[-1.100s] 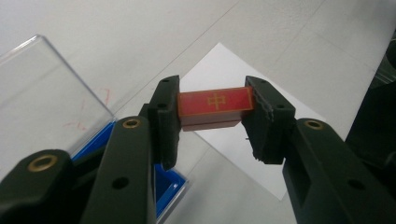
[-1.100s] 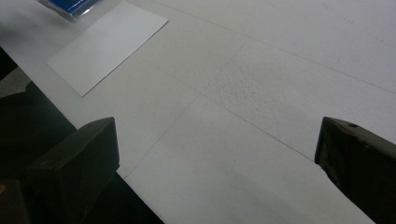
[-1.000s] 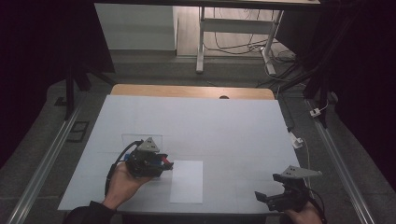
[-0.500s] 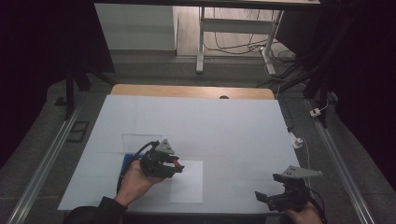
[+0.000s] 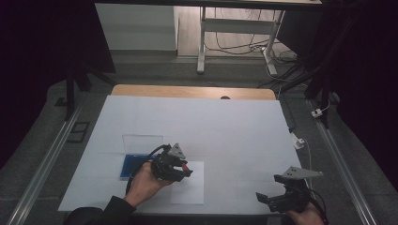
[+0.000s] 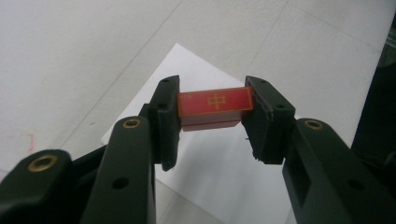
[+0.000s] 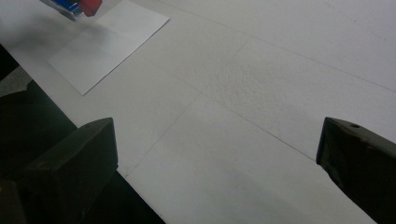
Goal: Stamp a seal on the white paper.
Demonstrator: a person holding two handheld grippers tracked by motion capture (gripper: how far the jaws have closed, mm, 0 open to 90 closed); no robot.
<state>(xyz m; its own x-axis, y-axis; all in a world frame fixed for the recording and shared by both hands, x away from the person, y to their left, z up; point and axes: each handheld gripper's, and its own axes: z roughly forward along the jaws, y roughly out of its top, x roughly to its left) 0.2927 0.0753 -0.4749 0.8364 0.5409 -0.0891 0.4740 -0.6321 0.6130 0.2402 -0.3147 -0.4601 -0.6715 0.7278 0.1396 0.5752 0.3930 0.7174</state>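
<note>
My left gripper (image 6: 212,109) is shut on a red block (image 6: 215,100) with a gold character on its face, the two pads pressing its ends. In the high view the left gripper (image 5: 186,168) holds the red block (image 5: 187,166) just above the left edge of a white paper sheet (image 5: 192,190). A blue tray with a clear lid (image 5: 136,159) lies to its left. My right gripper (image 5: 263,200) stands open near the table's front right edge. In its own view the right gripper (image 7: 215,154) has its jaws wide apart over bare table.
The white table cover (image 5: 225,126) has a wooden strip (image 5: 192,91) along its far edge. Metal rails (image 5: 42,164) run down both sides. In the right gripper view the paper sheet (image 7: 107,44) lies far off at the upper left.
My left gripper has carried the red block to the right, off the blue tray and over the paper sheet's edge. The tray now shows. The right gripper has not moved.
</note>
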